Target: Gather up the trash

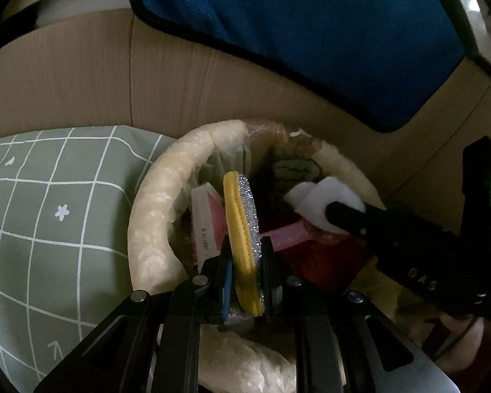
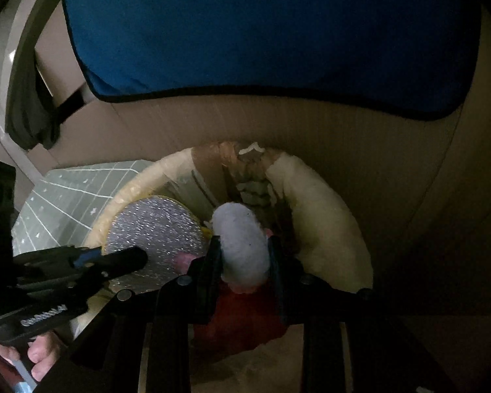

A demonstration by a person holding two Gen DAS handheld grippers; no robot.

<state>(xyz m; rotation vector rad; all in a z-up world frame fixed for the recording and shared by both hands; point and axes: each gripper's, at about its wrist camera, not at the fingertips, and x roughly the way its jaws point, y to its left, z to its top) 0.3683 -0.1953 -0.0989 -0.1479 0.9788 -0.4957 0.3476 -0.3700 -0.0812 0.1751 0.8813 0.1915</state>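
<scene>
1. The left gripper (image 1: 245, 271) is clamped on a round scouring pad with a yellow sponge face and a silver glitter face (image 1: 242, 239). The pad stands on edge between the black fingers, with blue lining showing on the left finger.
2. In the right wrist view the same pad (image 2: 154, 229) shows its silver face, and the left gripper (image 2: 127, 258) reaches in from the left edge of the view.
3. The right gripper (image 2: 244, 262) is closed on a crumpled white wad of tissue (image 2: 242, 242), squeezed between both fingers.
4. In the left wrist view the right gripper (image 1: 337, 213) comes in from the right, its fingertips buried in the white wad (image 1: 320, 196). Pale letters are stamped on its black body, too dim to read for certain.
5. Both held items hang over the mouth of a round trash bin lined with a cream plastic bag rolled over its rim (image 1: 154, 222); the right wrist view also shows that rim (image 2: 320, 216).
6. Inside the bin lie a white and pink carton (image 1: 206, 226) bearing small grey printed digits that cannot be read with confidence, a pink strip and red material (image 1: 327, 262).
7. A brown cardboard wall (image 1: 180, 82) stands just behind the bin, with a blue fleece cloth edged in black (image 1: 294, 32) hanging over it.
8. A sage-green cloth with a white grid and small flower marks (image 1: 49, 213) lies against the bin's left side.
9. A person's hand (image 2: 39, 357) grips the left tool's handle at the lower left of the right wrist view.
</scene>
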